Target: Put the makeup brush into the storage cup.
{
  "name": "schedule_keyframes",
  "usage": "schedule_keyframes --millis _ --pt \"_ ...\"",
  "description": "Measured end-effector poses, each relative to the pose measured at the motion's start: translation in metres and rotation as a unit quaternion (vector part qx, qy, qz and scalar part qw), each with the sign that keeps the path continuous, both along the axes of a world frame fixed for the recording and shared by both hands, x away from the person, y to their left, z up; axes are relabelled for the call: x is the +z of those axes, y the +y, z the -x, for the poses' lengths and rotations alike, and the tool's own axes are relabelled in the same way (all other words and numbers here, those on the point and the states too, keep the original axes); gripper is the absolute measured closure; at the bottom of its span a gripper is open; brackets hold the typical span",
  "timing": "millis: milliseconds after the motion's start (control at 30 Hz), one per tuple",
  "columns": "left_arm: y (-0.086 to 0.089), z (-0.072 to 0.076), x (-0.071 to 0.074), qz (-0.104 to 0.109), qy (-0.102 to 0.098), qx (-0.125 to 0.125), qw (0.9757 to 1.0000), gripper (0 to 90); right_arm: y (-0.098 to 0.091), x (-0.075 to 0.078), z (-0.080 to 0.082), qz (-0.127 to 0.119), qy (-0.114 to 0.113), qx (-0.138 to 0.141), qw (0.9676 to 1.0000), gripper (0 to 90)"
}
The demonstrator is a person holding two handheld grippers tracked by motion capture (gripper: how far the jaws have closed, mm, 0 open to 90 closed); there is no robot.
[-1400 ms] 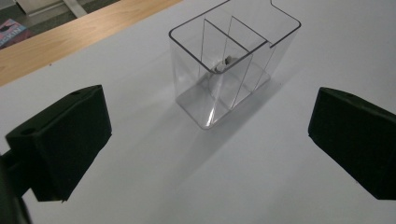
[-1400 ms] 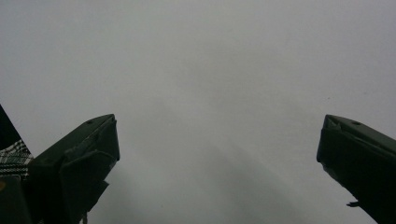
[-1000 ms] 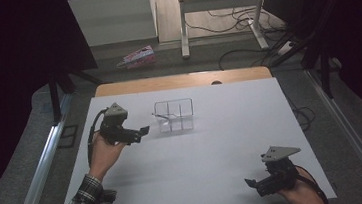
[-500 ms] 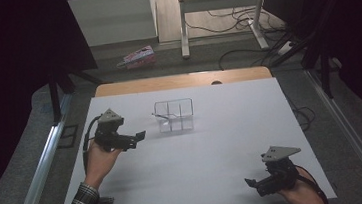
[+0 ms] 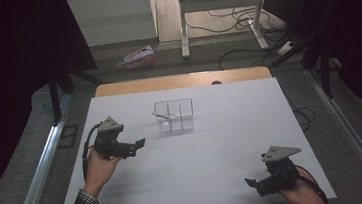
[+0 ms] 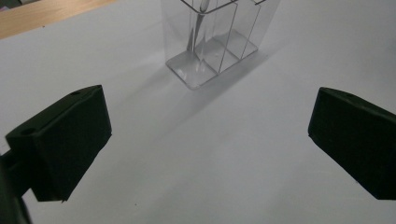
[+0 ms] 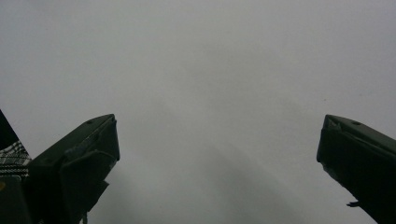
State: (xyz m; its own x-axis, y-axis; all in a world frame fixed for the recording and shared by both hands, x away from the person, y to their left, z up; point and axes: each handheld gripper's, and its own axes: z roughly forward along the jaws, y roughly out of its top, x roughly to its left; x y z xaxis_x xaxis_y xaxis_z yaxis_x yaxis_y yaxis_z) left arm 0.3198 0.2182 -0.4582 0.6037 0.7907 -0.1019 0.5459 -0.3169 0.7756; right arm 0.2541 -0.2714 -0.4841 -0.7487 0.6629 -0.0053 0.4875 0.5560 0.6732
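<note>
L hand-held gripper [image 5: 140,143] back; spoon [image 6: 197,28] in organizer [image 5: 174,115].

No readable text, label, brand, number or sign appears in any of the three views.

The one thing that seems to carry print is a small pink and white packet [image 5: 137,56] lying on the grey floor beyond the far edge of the table in the high view; its markings are too small and blurred to make out. The clear plastic divided box [image 5: 174,115] on the white tabletop [image 5: 213,144] bears no lettering that can be seen in the high view or the left gripper view, and the black jaws in both gripper views carry no visible marks.
</note>
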Motion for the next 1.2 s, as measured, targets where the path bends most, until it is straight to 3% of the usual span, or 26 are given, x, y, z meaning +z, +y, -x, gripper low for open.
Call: schedule_keyframes --millis 433,767,967,1200 --pt "0.004 0.018 -0.002 -0.001 -0.004 0.001 1.0 0.0 -0.004 0.003 -0.001 -0.002 -0.014 -0.024 0.9996 0.0" --pt "0.01 0.035 -0.007 -0.004 -0.004 0.002 1.0 0.1 -0.007 0.002 -0.002 -0.01 -0.011 -0.031 0.9994 0.0" --pt "0.008 0.042 -0.009 -0.024 -0.004 -0.002 0.9997 0.1 -0.007 0.002 -0.003 -0.017 -0.006 -0.036 0.9992 0.0" --pt "0.01 0.05 -0.011 -0.018 -0.004 0.001 0.9998 0.2 -0.007 0.001 -0.003 -0.021 0.001 -0.039 0.999 0.0"
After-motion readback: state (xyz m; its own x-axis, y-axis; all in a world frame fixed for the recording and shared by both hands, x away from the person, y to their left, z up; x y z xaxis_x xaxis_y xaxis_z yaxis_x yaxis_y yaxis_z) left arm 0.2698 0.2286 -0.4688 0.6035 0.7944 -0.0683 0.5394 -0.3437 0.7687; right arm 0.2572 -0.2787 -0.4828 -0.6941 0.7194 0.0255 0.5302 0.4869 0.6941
